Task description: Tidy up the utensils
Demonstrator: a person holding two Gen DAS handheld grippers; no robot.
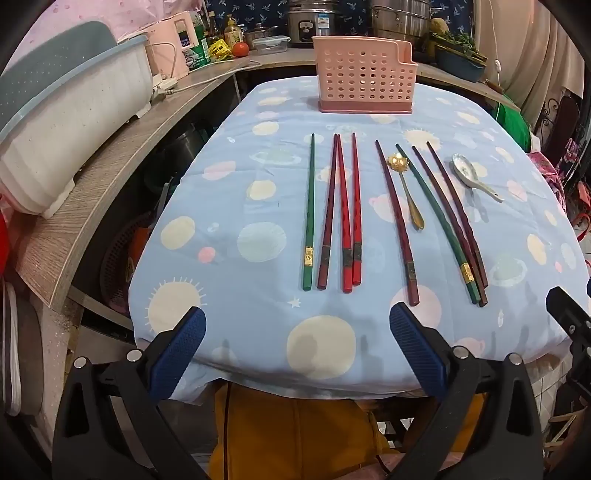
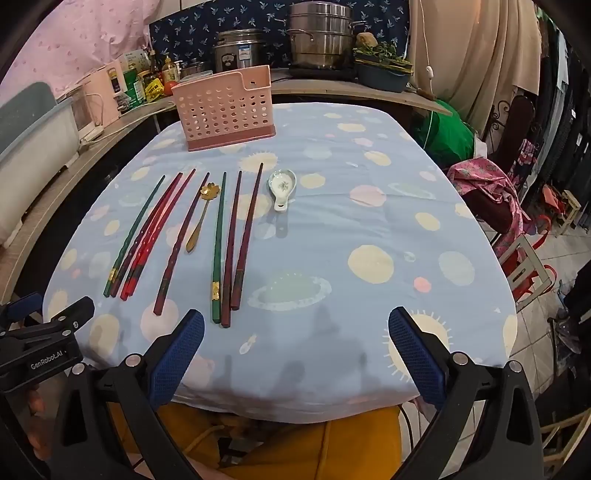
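Several chopsticks lie lengthwise on the blue patterned tablecloth (image 1: 229, 206): a green one (image 1: 309, 214), red ones (image 1: 345, 218), dark red ones (image 1: 397, 225) and another green one (image 1: 436, 221). A gold flower-bowl spoon (image 1: 406, 188) lies among them and a white ceramic spoon (image 1: 474, 177) to their right. A pink perforated utensil basket (image 1: 364, 79) stands at the far end. My left gripper (image 1: 297, 332) hovers open over the near table edge, nothing between its fingers. My right gripper (image 2: 295, 336) is open too, right of the chopsticks (image 2: 221, 251), gold spoon (image 2: 201, 218) and white spoon (image 2: 282, 186); the basket (image 2: 225, 107) is beyond.
A wooden counter (image 1: 110, 155) runs along the left with a white tub (image 1: 70, 122), bottles and a tomato. Steel pots (image 2: 319, 35) and a rice cooker (image 2: 238, 50) stand behind. Chairs and pink cloth (image 2: 491, 184) crowd the right side. A person's yellow clothing (image 1: 295, 435) shows below the table edge.
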